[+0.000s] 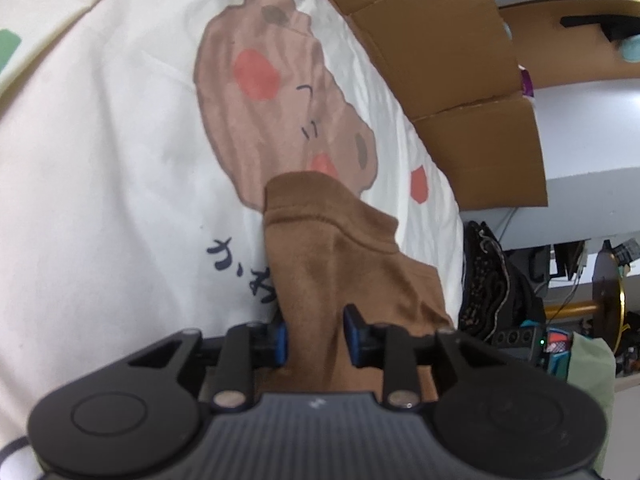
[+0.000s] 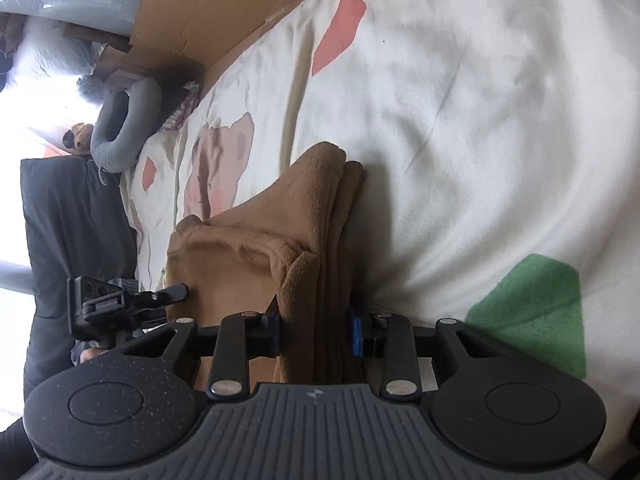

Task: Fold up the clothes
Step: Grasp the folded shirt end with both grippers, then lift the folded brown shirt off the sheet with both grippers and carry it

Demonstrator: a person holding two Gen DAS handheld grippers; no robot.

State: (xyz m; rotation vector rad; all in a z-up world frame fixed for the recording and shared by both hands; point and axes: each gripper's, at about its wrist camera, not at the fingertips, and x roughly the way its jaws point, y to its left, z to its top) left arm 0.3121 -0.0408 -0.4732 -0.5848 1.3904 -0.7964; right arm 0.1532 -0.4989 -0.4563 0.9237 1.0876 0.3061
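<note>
A brown garment [image 1: 340, 256] lies bunched on a white bedsheet printed with a brown cartoon animal. In the left wrist view my left gripper [image 1: 314, 338] has its blue pads on both sides of a fold of the garment and grips it. In the right wrist view the same brown garment [image 2: 272, 240] shows as a folded stack of several layers. My right gripper [image 2: 316, 330] is shut on that stack's near edge. The left gripper [image 2: 120, 304] appears at the left of the right wrist view, its tips at the garment's other edge.
The printed bedsheet [image 1: 120, 152] [image 2: 480, 120] covers the bed. Cardboard boxes [image 1: 460, 60] [image 2: 200, 12] stand along the bed's far edge. A grey neck pillow [image 2: 124, 128] lies at the bed's end. Dark bags and clutter [image 1: 500, 280] lie beside the bed.
</note>
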